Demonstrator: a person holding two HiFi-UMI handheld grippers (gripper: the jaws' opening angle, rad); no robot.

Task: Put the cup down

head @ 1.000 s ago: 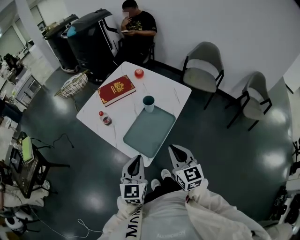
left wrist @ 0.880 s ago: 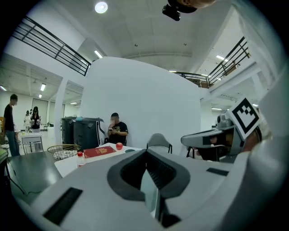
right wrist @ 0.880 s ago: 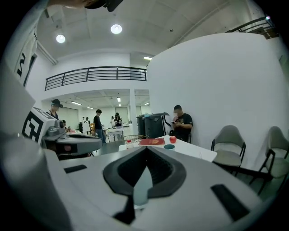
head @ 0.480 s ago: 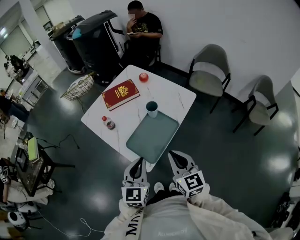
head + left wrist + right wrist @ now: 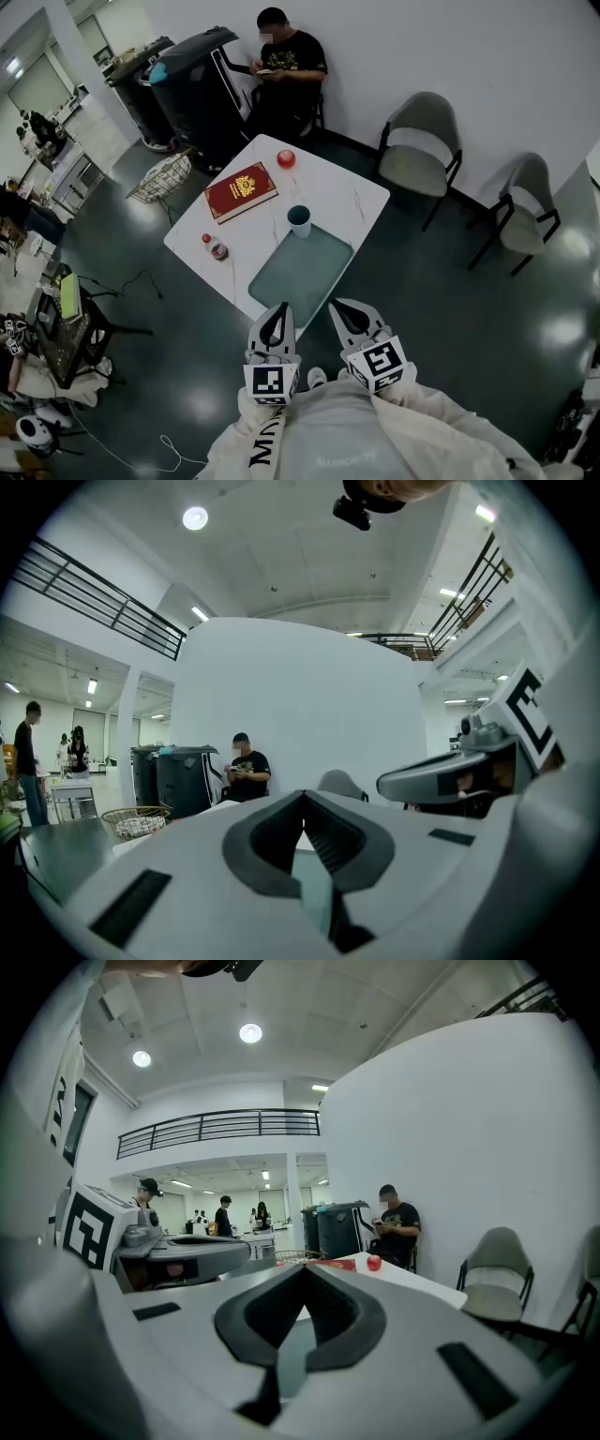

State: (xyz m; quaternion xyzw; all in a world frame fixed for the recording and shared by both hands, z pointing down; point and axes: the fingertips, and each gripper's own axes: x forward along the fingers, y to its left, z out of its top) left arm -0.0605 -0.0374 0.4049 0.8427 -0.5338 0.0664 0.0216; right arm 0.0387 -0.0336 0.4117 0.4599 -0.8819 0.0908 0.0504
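A teal cup stands upright on the white table, just beyond the far edge of a teal tray. Both grippers hover off the table's near corner, close to my body. My left gripper is shut with nothing in it, and its jaws meet at their tips in the left gripper view. My right gripper is also shut and empty, with its jaws closed in the right gripper view. Neither gripper touches the cup.
On the table lie a red book, a red apple and a small bottle. A seated person is behind the table. Two chairs stand at the right, black bins and a wire basket at the left.
The view has shifted a little. Both grippers stay shut and have edged slightly toward the table's near corner. The cup has not moved.
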